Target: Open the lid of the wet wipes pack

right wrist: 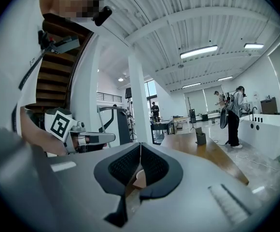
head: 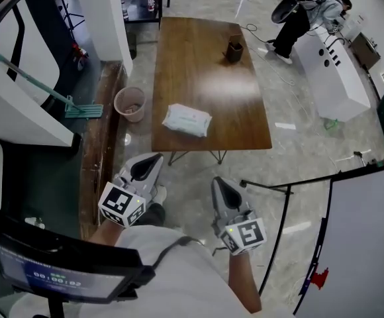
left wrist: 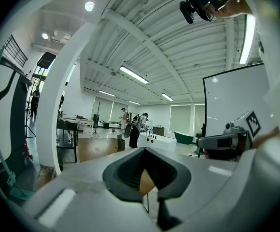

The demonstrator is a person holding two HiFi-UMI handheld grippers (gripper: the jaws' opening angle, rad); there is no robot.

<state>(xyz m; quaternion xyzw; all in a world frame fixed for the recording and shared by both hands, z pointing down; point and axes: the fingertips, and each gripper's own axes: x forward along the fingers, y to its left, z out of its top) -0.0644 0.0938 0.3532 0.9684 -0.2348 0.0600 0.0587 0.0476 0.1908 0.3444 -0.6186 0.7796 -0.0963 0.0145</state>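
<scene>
**Approach stage: both grippers short of the table, wet wipes pack untouched**

Nearest the head camera, the person holds the left gripper (head: 153, 159) and the right gripper (head: 220, 183) side by side above the floor. Both point towards the near edge of the wooden table (head: 205, 78). In each gripper view the two jaws stand together, pad against pad, with nothing between them. Only the table's wood shows through the small notch below the seam.

Both grippers are well apart from the table edge, and neither touches anything. Beyond them, the wet wipes pack (head: 187, 120) lies flat on the table near its front edge, slightly skewed. It is white with pale green print. The lid cannot be made out at this size, but nothing stands raised from the pack, so it is judged closed.

Farther along the table stands a small dark container (head: 235, 50), well apart from the pack. To the table's left, on the floor, are a pink bucket (head: 130, 103) and a teal-handled mop (head: 46, 88). A person (head: 298, 18) bends beside a white counter (head: 331, 71) at the far right.

Progress, as judged: nothing of the task is done yet. The reach to the pack, steadying it, catching the lid's edge and lifting it are all left.
</scene>
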